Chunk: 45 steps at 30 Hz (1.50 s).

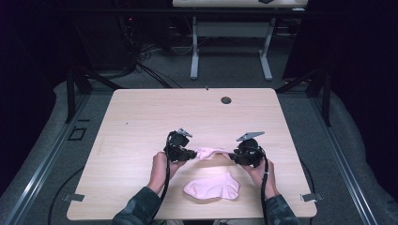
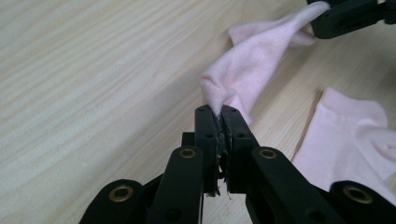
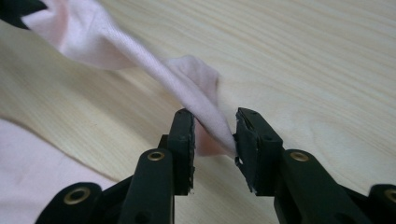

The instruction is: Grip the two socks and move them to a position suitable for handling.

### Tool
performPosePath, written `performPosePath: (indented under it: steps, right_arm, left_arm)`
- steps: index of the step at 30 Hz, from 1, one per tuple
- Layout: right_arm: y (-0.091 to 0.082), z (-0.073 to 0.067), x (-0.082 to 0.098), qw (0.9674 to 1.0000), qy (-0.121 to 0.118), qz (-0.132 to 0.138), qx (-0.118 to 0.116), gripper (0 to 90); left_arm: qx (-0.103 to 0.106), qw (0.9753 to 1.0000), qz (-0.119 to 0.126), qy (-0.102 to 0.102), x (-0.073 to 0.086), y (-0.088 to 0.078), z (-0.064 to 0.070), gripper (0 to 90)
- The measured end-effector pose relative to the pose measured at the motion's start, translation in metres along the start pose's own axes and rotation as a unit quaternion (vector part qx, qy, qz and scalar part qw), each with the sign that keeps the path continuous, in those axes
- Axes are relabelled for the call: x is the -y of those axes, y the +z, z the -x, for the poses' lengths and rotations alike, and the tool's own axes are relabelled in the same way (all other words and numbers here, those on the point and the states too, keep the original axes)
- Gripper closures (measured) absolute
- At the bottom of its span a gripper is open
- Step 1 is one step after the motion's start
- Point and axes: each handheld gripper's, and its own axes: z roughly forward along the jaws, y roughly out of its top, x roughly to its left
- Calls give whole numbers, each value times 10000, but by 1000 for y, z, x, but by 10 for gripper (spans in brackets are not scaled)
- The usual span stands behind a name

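Seen from above: a pale wooden tabletop (image 1: 141, 117) with two pink socks near its front edge. Lying flat closest to the person, the resting sock (image 1: 212, 186). Just behind it, stretched like a short rope between two hand-held tools, the lifted sock (image 1: 210, 152), sagging in the middle, perhaps brushing the wood behind the resting sock.

To the left of the lifted sock, the left claw (image 1: 191, 153), clamped tight on one end of the fabric; in the left gripper view, left claw (image 2: 219, 122) with jaws pressed together and a pinch of pink cloth (image 2: 247, 65) bunched out above them. To the right of the lifted sock, the right claw (image 1: 233, 156); in the right gripper view, right claw (image 3: 214, 133) with jaws parted partway, the other end of the sock (image 3: 187, 81) running between them, resting against one pad but not squeezed from both sides. Looks like a loosened hold rather than a firm one.

Likely step in hand: straightening or stretching one sock, probably before laying it beside or on top of the resting sock to make a pair. Next move, as a judgement: either closing the right claw again for a firm pull, or letting that end drop and lowering the left end. Needed either way: keeping the lifted sock flat and aligned with the resting sock, no twisting.
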Motion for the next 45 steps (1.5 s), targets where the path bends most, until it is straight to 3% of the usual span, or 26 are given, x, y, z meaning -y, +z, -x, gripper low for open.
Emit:
performPosePath:
  steps: [5,6,9,11,14,20,22,26,27,31,36,42,45]
  right_arm:
    - [0,-2,3,9995,-106,-123,-285,673]
    - [-2,-2,5,9988,-137,-269,-395,657]
    - [-6,0,10,9979,-79,-326,-559,631]
    - [-8,1,11,9977,-87,-321,-599,613]
    - [-19,7,16,9959,-32,-258,-868,562]
    - [-25,17,13,9980,135,-3,-614,555]
    - [-19,17,7,9986,24,26,-533,559]
    - [-4,14,-2,9981,-165,-117,-583,559]
    - [10,10,-8,9974,-306,-251,-604,562]
    - [24,7,-12,9964,-387,-415,-630,594]
    - [31,7,-12,9958,-349,-541,-648,695]
    - [33,8,-9,9954,-313,-603,-680,799]
    - [33,8,-8,9955,-203,-549,-746,838]
  left_arm:
    - [5,9999,-109,-36,7,3,-6,841]
    - [14,9999,-157,-67,10,3,-8,808]
    - [11,9998,-194,-103,14,0,-10,720]
    - [-17,9997,-220,-97,14,-2,-11,635]
    - [-105,9998,-162,-112,15,-10,-12,570]
    - [-132,9996,-10,-252,10,-16,-14,490]
    - [-83,9997,-72,-215,7,-12,-12,461]
    - [-55,9998,-178,-120,2,-1,-5,403]
    - [-38,9997,-208,-101,1,2,-3,402]
    - [-84,9992,-400,44,-5,15,6,422]
    - [-263,9971,-674,227,-6,25,13,599]
    - [-263,9965,-708,349,-4,28,15,807]
    - [-277,9964,-680,413,-2,29,15,846]
